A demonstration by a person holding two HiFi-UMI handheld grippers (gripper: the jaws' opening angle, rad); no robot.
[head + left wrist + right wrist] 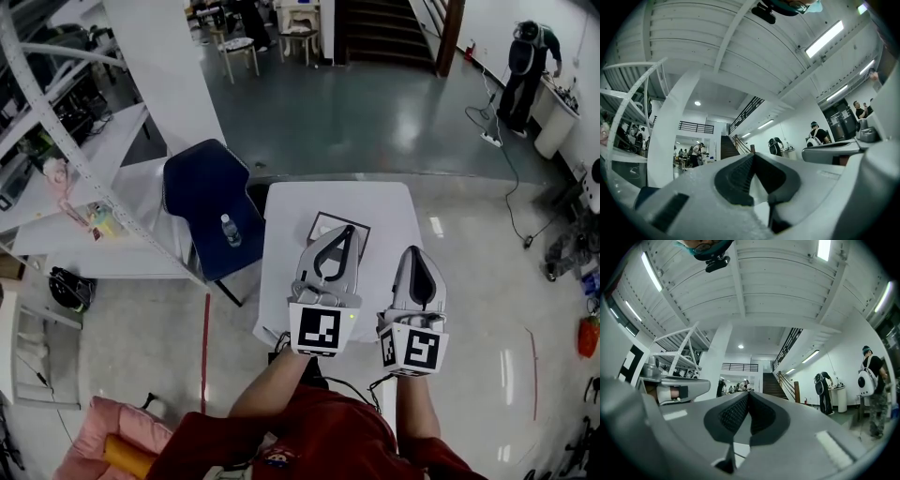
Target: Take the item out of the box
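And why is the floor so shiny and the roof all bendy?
Head view: the glossy dark grey floor mirrors light, so pale glare patches sit on it. Left gripper view: the wide-angle lens bends the white ribbed ceiling into an arc, with black corners; the long strip lamp is washed out. Right gripper view: the same bend and dark rim.

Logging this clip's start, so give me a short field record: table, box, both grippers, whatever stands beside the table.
left gripper: shut, empty
right gripper: shut, empty, right of the left one
box: flat, dark-rimmed, on the table, partly behind left gripper in head view
table: white
beside table: blue chair, bottle on its seat
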